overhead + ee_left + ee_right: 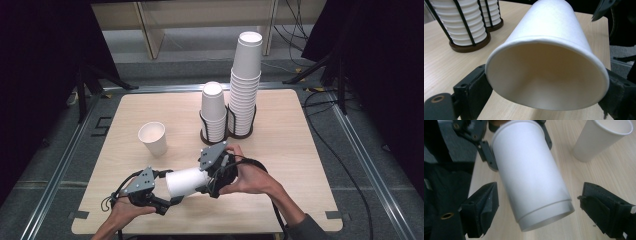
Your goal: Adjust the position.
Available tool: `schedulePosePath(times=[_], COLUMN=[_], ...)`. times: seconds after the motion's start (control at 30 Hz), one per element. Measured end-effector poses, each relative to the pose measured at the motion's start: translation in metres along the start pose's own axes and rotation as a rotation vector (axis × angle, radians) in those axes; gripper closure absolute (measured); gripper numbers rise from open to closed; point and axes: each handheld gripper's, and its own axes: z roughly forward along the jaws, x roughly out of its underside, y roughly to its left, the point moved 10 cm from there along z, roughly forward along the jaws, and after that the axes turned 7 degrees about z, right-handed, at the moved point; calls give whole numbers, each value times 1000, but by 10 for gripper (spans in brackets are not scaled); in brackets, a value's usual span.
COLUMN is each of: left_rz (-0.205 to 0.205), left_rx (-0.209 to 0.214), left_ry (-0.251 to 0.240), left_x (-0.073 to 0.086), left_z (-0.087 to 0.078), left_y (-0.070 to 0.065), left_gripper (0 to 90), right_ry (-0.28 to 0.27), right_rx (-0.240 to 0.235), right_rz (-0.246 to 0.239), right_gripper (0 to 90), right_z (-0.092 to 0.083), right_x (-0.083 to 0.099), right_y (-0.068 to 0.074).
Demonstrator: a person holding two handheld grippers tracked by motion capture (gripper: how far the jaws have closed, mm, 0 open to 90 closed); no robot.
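A white paper cup (186, 181) lies on its side in the air just above the table's front, between both grippers. My left gripper (170, 186) is shut on it near the rim; in the left gripper view the open mouth of the cup (549, 75) faces the camera with a jaw pressed on each side. My right gripper (204, 181) is open around the cup's base. In the right gripper view the cup (531, 177) lies between the spread jaws with a gap on both sides, and the left gripper (517, 142) grips its far end.
A second paper cup (153, 138) (602, 138) stands upright left of centre. Two cup stacks in black wire holders stand at the back: a short stack (213, 112) (459, 22) and a tall stack (246, 85). The wooden table (290, 150) has bare room on the right.
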Motion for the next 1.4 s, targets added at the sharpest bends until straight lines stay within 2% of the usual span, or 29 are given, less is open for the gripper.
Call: schedulePosePath(times=[0.03,0.07,0.1,0.13,0.17,0.23,0.27,0.37,0.4,0.43,0.47,0.5,0.57,0.63,0.7,0.8,0.87,0.9,0.93,0.97,1.03,1.1,1.2,1.23,1.27,1.3,1.37,1.4], left_rz=[18,16,19,16,18,20,22,32,50,31,35,64,23,27,26,25,18,-10,13,-22,-35,-60,-87,-86,-97,-108,-136,-149], left_rx=[-1,5,6,7,10,12,12,19,17,22,20,22,28,35,44,54,56,61,59,56,46,52,16,2,-16,-25,-45,-53], left_ry=[29,37,34,38,55,58,62,79,98,82,84,110,92,99,102,96,90,60,69,35,-5,-70,-139,-141,-167,-185,-226,-230], left_x=[2,3,3,3,4,5,4,5,6,4,4,7,6,7,7,7,7,5,7,4,0,-7,-14,-15,-17,-18,-22,-22], left_z=[-1,-1,0,1,1,2,2,3,2,3,3,2,5,5,4,5,4,5,3,4,3,2,-4,-6,-8,-11,-14,-15], left_y=[0,-1,-1,-2,-3,-4,-5,-7,-6,-9,-9,-6,-10,-11,-11,-11,-11,-12,-8,-9,-7,-6,1,4,7,10,15,17], left_gripper=[101,101,101,101,101,101,101,101,101,100,100,100,99,99,96,91,84,76,65,58,50,52,53,63,90,139,127,134], right_ry=[18,35,57,76,93,122,129,146,159,163,171,171,186,192,194,200,204,200,193,187,168,145,90,85,74,46,-13,-49], right_rx=[8,14,31,26,29,37,48,57,56,56,58,51,55,54,44,43,32,27,22,21,10,-6,-33,-21,-9,-1,-2,-13], right_rz=[-14,-27,-45,-79,-95,-126,-156,-177,-200,-205,-209,-214,-221,-232,-222,-240,-233,-237,-225,-221,-201,-179,-100,-92,-78,-50,-7,18], right_gripper=[158,158,158,159,161,163,163,165,175,174,168,168,164,161,166,178,191,192,192,193,195,197,198,198,198,198,198,198], right_z=[3,6,9,13,16,21,23,30,32,34,36,38,42,45,47,49,50,50,50,50,49,46,40,37,36,33,27,25], right_x=[1,3,5,7,8,10,10,11,12,13,14,15,17,18,19,22,23,23,23,23,22,22,19,20,20,19,17,16], right_y=[1,2,2,4,5,7,6,8,7,8,9,10,11,11,12,11,12,12,13,12,11,10,9,5,2,-2,-10,-12])
